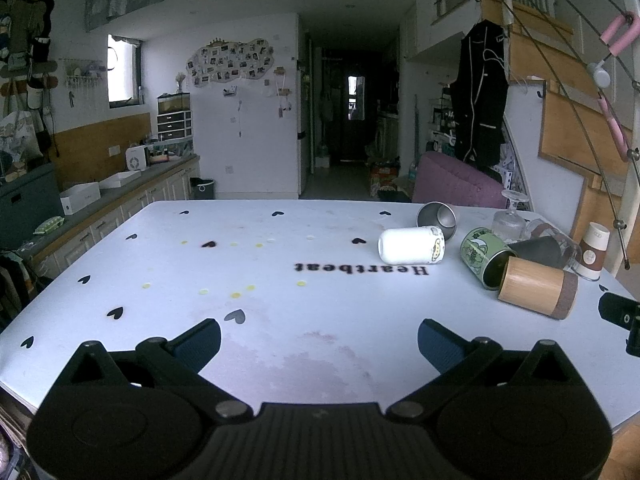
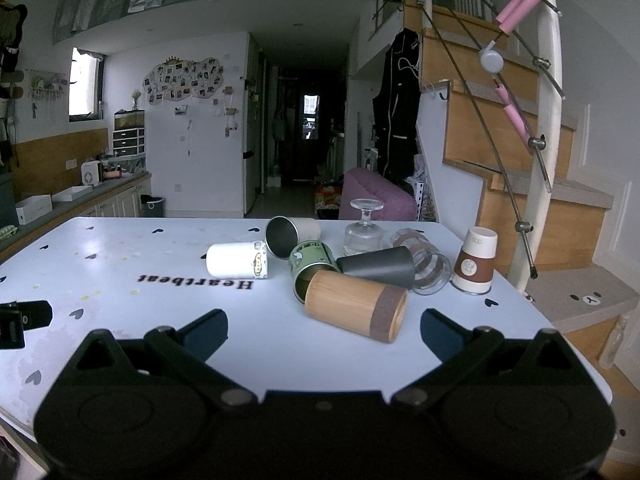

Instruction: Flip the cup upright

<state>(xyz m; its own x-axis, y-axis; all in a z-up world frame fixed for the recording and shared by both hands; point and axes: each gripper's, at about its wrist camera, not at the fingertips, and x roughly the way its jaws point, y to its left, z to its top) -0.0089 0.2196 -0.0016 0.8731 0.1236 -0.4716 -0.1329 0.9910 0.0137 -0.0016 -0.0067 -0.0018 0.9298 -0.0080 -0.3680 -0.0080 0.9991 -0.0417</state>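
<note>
Several cups lie on the white table [image 2: 120, 264]. A bamboo cup [image 2: 354, 310] lies on its side nearest my right gripper [image 2: 324, 330], which is open and empty just before it. Behind it lie a green tin cup [image 2: 314, 264], a black cup [image 2: 378, 266], a clear striped glass [image 2: 426, 266], a steel cup [image 2: 288, 236] and a white cup [image 2: 236, 260]. A paper cup [image 2: 476, 260] and a stemmed glass [image 2: 364, 226] stand upside down. My left gripper [image 1: 320, 340] is open and empty over bare table, left of the bamboo cup [image 1: 538, 288] and white cup [image 1: 412, 246].
The table's right edge [image 2: 540, 312] borders a wooden staircase with a white railing post [image 2: 548, 128]. A kitchen counter [image 1: 100, 200] runs along the left. A purple sofa [image 2: 376, 198] sits behind the table. The other gripper's tip shows at the right edge of the left wrist view [image 1: 620, 312].
</note>
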